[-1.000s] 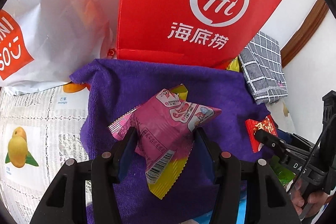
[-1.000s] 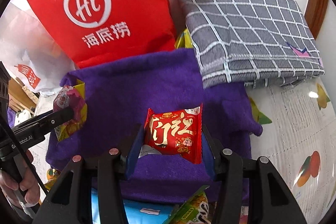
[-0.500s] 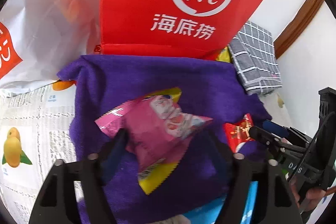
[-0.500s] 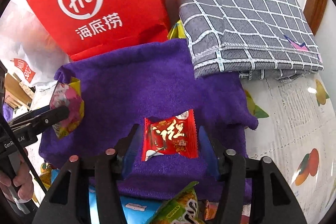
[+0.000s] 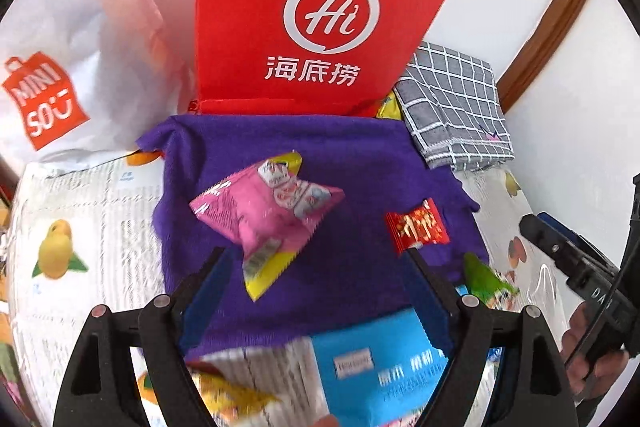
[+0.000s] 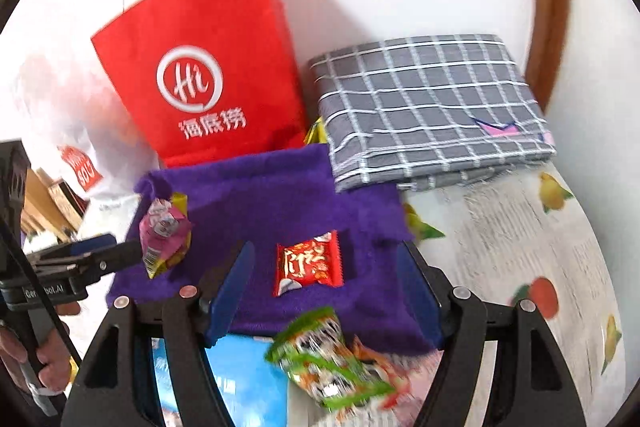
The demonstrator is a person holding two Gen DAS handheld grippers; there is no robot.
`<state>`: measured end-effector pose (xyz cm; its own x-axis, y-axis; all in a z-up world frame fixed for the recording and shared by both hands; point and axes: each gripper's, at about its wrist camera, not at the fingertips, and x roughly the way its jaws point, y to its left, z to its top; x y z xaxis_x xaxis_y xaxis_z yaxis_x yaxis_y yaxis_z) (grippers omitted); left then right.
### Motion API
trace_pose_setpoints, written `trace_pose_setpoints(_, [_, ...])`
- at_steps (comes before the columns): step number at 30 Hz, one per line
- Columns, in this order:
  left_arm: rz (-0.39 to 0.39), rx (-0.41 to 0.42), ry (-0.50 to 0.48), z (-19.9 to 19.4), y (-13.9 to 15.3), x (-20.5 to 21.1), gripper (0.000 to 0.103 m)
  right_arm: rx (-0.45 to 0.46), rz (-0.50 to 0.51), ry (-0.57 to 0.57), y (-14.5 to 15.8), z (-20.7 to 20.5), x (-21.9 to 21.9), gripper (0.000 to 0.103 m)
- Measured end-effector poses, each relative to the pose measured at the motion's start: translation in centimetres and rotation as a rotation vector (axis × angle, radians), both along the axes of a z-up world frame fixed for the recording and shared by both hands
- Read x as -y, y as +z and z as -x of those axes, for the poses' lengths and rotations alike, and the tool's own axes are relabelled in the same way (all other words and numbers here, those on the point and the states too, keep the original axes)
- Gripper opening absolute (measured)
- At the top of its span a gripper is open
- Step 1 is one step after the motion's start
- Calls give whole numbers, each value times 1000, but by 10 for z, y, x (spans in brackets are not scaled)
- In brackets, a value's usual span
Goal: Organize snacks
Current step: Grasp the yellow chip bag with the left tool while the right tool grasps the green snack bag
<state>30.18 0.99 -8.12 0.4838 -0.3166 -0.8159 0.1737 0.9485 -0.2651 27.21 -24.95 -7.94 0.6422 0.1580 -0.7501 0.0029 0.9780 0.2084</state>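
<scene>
A pink and yellow snack packet lies on the purple towel, just beyond my open, empty left gripper. It also shows in the right wrist view. A small red snack packet lies on the towel between the tips of my open, empty right gripper. It also shows in the left wrist view. The right gripper's fingers show at the right of the left view.
A red paper bag and a white plastic bag stand behind the towel, a folded grey checked cloth to its right. A blue packet and a green packet lie near the front. The table has a fruit-print cover.
Both grippers have opened, let go of their packets and pulled back. The pink packet and the red packet now lie on the purple towel.
</scene>
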Motion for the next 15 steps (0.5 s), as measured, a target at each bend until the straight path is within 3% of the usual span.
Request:
trace_pose_setpoints(7, [20,21,9,36,12,-5,84,-16,32,18,-4,33,10,72])
trace_pose_setpoints(15, [4,11,17,58,8,-13,84,-77,24,101,-35,43,-1,72])
